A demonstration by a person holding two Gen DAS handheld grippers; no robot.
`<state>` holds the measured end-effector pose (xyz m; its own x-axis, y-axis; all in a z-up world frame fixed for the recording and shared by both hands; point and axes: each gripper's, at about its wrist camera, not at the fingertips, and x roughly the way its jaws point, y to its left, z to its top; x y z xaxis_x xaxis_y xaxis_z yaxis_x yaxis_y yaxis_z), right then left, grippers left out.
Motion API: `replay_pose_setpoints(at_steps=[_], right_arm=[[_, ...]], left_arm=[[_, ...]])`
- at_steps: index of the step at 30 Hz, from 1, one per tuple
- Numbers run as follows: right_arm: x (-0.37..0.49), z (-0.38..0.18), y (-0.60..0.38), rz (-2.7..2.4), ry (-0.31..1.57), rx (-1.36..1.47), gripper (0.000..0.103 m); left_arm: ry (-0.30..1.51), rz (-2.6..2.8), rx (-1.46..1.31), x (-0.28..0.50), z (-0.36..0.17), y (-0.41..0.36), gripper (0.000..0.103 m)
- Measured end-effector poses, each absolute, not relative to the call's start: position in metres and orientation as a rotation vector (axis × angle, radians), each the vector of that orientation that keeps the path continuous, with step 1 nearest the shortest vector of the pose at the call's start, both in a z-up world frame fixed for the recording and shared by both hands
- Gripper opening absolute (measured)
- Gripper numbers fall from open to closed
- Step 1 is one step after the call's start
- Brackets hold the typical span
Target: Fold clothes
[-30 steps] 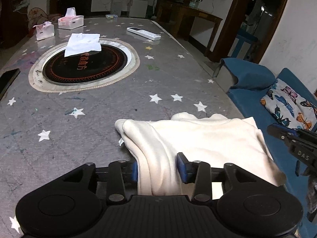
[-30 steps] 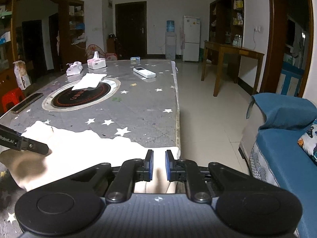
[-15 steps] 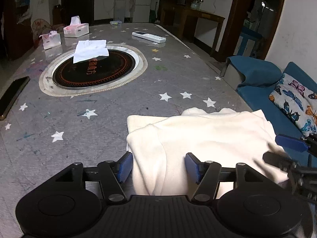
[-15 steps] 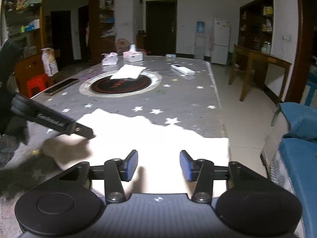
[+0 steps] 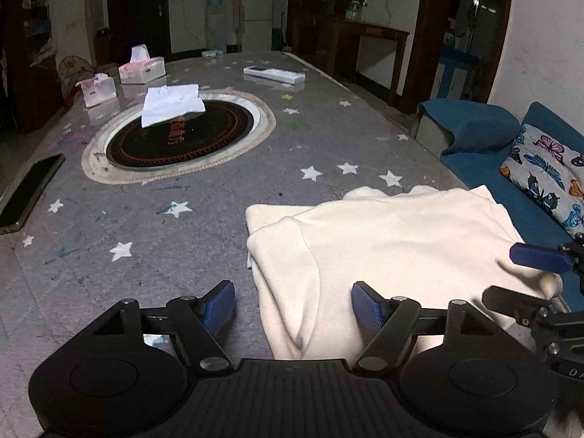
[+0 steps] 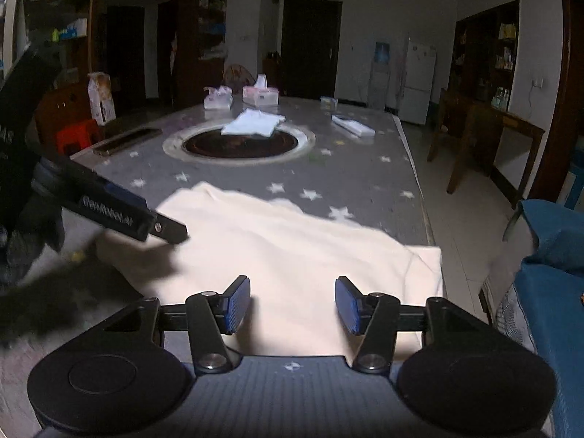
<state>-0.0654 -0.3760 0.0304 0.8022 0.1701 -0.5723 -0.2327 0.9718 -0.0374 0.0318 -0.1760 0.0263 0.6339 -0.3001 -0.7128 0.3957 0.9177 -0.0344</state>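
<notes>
Cream garment (image 5: 387, 241) lies folded at the near corner of the star-patterned table (image 5: 219, 197). Left gripper (image 5: 294, 308) and right gripper (image 6: 292, 304), jaws just opened wide, hold nothing. Beyond: one folded white cloth (image 5: 171, 104), two tissue boxes (image 5: 142, 69), one remote (image 5: 273, 74).

1. The left gripper (image 5: 294, 306) is matte black, with two round caps, silver screws and a ribbed body.
2. Its fingers carry blue ridged pads (image 5: 367, 308).
3. The right gripper (image 6: 292, 304) matches, with white lettering on its side.
</notes>
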Motion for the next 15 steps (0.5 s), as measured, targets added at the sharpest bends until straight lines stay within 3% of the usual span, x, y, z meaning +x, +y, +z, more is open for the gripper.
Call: replay_pose_setpoints(at_steps=[15], right_arm=[[-0.092, 0.026, -0.354, 0.261, 0.597, -0.115, 0.052]], left_arm=[[0.723, -0.382, 0.193, 0.000, 0.026, -0.164, 0.077]])
